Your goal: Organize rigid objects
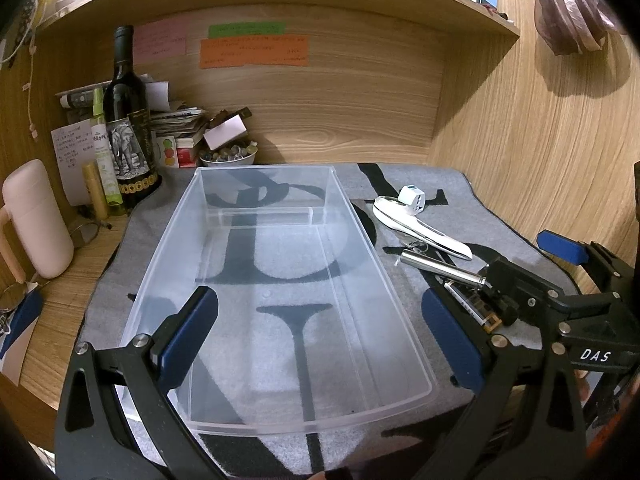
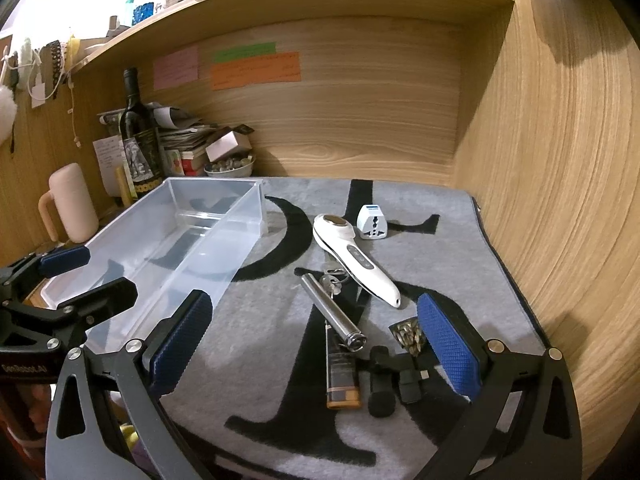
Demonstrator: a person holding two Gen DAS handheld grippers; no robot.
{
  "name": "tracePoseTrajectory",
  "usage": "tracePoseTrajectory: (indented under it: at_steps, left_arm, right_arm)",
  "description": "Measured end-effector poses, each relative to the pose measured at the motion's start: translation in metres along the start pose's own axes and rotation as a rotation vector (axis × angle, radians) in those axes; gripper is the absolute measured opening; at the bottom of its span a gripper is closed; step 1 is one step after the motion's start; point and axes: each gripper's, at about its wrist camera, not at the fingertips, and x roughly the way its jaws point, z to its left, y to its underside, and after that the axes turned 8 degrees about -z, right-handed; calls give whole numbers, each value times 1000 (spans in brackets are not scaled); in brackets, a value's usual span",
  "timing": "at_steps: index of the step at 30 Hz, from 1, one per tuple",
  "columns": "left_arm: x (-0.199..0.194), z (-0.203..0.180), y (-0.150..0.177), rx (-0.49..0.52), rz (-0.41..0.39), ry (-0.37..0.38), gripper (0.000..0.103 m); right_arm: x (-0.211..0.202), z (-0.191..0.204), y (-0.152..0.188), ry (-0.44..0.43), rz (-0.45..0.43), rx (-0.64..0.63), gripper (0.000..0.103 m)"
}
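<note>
The right gripper (image 2: 316,344) stood wide open over the near right of the mat (image 2: 260,360), its jaws straddling a lighter (image 2: 341,372) and, just beyond, a steel flashlight (image 2: 334,312) whose long axis ran near to far. The left gripper (image 1: 320,340), equally wide and holding nothing, hovered over the empty clear bin (image 1: 360,232) to the left. Farther back lay the white handheld device (image 2: 356,260) and plug adapter (image 2: 373,222), so the right hand looked nearer every loose item.

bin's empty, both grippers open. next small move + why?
Probably lower the right gripper onto the metal flashlight and close. Its open fingers already straddle it, the flashlight lies on top of the clutter, and the clear plastic bin to its left holds nothing yet.
</note>
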Motion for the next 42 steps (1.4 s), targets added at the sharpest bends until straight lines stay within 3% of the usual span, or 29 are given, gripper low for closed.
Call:
tracePoseTrajectory:
  at_steps: [42]
  left_arm:
    - [-1,2,1,0,9,27,103]
  right_arm:
    - [0,-2,-1,-9,7,2,103]
